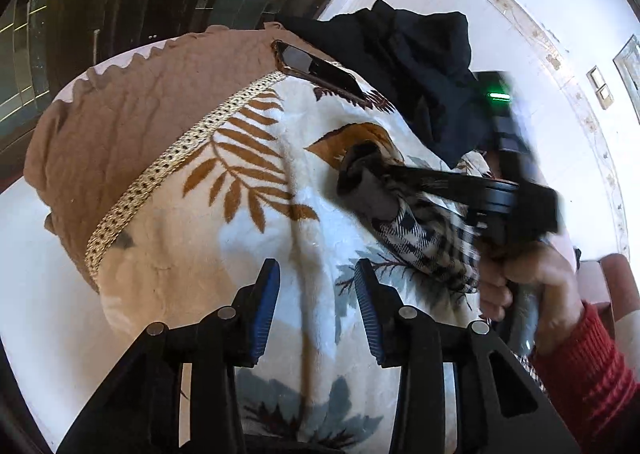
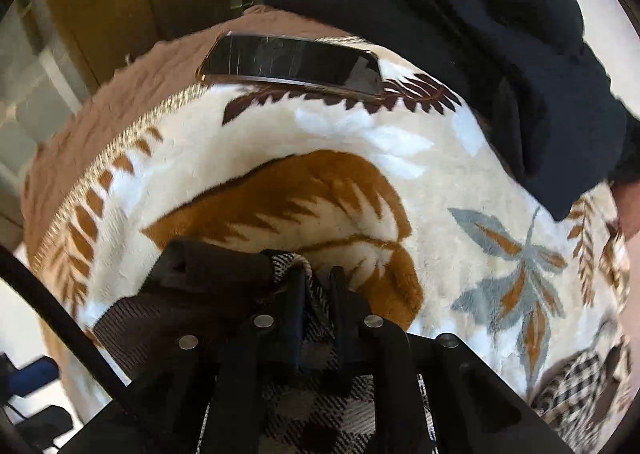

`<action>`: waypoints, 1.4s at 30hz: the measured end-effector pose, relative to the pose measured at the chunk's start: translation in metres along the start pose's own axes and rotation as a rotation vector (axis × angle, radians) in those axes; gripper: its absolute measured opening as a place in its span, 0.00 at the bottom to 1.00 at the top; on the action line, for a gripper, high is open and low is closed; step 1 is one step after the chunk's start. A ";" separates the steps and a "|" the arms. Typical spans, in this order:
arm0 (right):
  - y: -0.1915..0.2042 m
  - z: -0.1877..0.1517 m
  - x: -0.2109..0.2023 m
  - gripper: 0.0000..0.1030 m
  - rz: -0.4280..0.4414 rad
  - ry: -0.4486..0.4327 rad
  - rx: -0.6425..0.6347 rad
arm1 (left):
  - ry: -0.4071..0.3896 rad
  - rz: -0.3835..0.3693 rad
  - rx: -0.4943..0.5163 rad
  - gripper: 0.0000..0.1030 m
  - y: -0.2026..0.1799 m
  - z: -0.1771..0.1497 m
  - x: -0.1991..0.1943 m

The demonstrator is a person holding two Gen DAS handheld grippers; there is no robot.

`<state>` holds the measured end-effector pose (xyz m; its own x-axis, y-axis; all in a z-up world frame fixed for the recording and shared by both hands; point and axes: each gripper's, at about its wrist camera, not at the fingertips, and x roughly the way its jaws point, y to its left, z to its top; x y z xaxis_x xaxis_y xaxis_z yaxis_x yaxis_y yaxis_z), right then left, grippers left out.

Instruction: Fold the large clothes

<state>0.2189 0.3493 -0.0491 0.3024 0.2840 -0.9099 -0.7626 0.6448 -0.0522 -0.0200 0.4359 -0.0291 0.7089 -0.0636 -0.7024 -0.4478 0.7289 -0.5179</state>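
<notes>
Left wrist view. The left claw [image 1: 316, 294] stands wide and holds nothing, its blue pads [image 1: 266, 306] hovering over a leaf-print blanket [image 1: 224, 213] that covers the bed. Ahead and to the right of this claw, the right claw [image 1: 360, 173] is clamped on a plaid garment [image 1: 416, 242], the task's thing, whose dark collar end bunches at the fingertips while the rest trails back toward the person's hand [image 1: 532, 278]. Farther ahead lie a phone [image 1: 316, 69] and a heap of black clothing [image 1: 420, 65], apart from the plaid.

Right wrist view. The right claw [image 2: 316, 282] is narrow, pinched on the plaid garment [image 2: 312, 406], which runs back beneath the claw body; a dark ribbed part [image 2: 168, 306] spills to the claw's left. The phone [image 2: 292, 63] rests ahead on the blanket [image 2: 440, 173], with the black clothing [image 2: 500, 53] ahead and to the right.

Risk, as a judgement: the grip takes a bunched wad rather than a flat edge, so layers may slip out or the fold come crooked. Spreading the garment forward could also sweep the phone off the bed or snag the black heap.
</notes>
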 end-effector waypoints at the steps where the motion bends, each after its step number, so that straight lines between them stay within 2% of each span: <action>1: 0.000 -0.006 -0.017 0.17 -0.002 -0.058 0.002 | 0.000 0.000 -0.005 0.36 0.001 -0.001 0.000; 3: 0.005 -0.021 -0.042 0.32 0.009 -0.130 -0.017 | 0.001 0.004 -0.026 0.36 0.007 -0.003 -0.001; 6: 0.024 -0.042 -0.065 0.49 0.093 -0.172 -0.089 | 0.004 0.018 -0.061 0.36 0.017 -0.006 0.000; 9: 0.060 -0.054 -0.057 0.57 0.112 -0.141 -0.221 | 0.005 0.025 -0.099 0.36 0.025 -0.011 -0.004; 12: 0.079 -0.059 -0.034 0.57 0.028 -0.110 -0.293 | 0.001 0.031 -0.106 0.36 0.025 -0.015 -0.010; 13: 0.081 -0.055 -0.025 0.57 0.006 -0.094 -0.298 | -0.002 0.036 -0.101 0.37 0.023 -0.016 -0.012; 14: 0.081 -0.054 -0.016 0.41 -0.025 -0.076 -0.294 | -0.005 0.041 -0.095 0.37 0.021 -0.017 -0.013; 15: 0.077 -0.054 -0.012 0.13 -0.047 -0.068 -0.277 | -0.010 0.047 -0.086 0.37 0.017 -0.017 -0.015; 17: 0.058 -0.051 -0.021 0.11 -0.018 -0.089 -0.194 | -0.024 0.050 -0.059 0.37 0.005 -0.017 -0.019; 19: 0.020 -0.050 -0.050 0.11 0.044 -0.146 -0.053 | -0.038 0.041 -0.031 0.45 -0.012 -0.015 -0.021; 21: -0.015 -0.050 -0.076 0.11 0.063 -0.200 0.049 | -0.048 0.016 -0.005 0.50 -0.031 -0.012 -0.022; 24: -0.082 -0.064 -0.120 0.11 0.075 -0.270 0.217 | -0.063 -0.036 0.048 0.65 -0.072 -0.009 -0.019; 27: -0.147 -0.095 -0.160 0.11 0.064 -0.319 0.371 | -0.047 -0.117 0.110 0.70 -0.119 -0.010 -0.006; 30: -0.209 -0.129 -0.187 0.11 0.004 -0.360 0.496 | 0.013 -0.191 0.171 0.71 -0.166 -0.018 0.018; 34: -0.268 -0.181 -0.217 0.11 -0.091 -0.382 0.605 | 0.141 -0.278 0.220 0.71 -0.221 -0.037 0.064; 37: -0.308 -0.226 -0.226 0.11 -0.153 -0.372 0.691 | 0.237 -0.340 0.222 0.71 -0.254 -0.051 0.102; 42: -0.358 -0.291 -0.233 0.11 -0.233 -0.339 0.812 | 0.369 -0.398 0.236 0.71 -0.294 -0.074 0.158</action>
<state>0.2556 -0.1543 0.0620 0.6481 0.1946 -0.7363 -0.0627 0.9771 0.2031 0.1829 0.1612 -0.0242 0.5419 -0.5654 -0.6219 -0.0230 0.7297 -0.6834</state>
